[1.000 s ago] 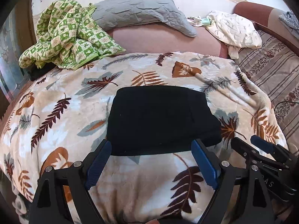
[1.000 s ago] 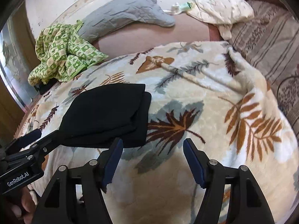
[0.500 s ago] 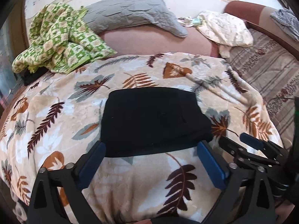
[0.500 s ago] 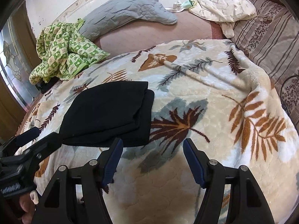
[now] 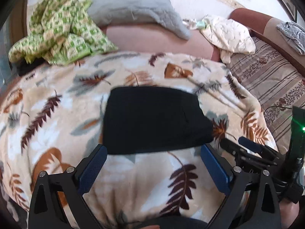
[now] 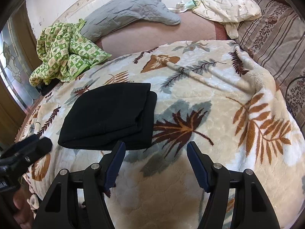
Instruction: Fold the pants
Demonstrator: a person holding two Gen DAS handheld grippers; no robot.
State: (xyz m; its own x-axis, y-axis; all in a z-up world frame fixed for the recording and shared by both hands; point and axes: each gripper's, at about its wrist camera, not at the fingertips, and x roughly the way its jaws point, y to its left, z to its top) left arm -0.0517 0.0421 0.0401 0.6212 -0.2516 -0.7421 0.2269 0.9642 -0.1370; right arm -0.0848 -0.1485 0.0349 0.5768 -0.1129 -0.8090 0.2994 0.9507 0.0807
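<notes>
The bed (image 6: pixel 152 34) carries a leaf-print blanket (image 6: pixel 219 114). Black pants (image 5: pixel 152 118) lie folded in a compact stack on the blanket. A green quilt (image 5: pixel 61 32) and grey pillow (image 5: pixel 133 13) lie beyond. The left gripper (image 5: pixel 152 150) has jaws wide, empty, just short of the pants. The right gripper (image 6: pixel 156 147) has jaws parted, empty, beside the stack.

free: leaf blanket (image 6: pixel 219 99) right of pants (image 6: pixel 108 114) | obstacle: green quilt (image 6: pixel 64 55) far-left
</notes>
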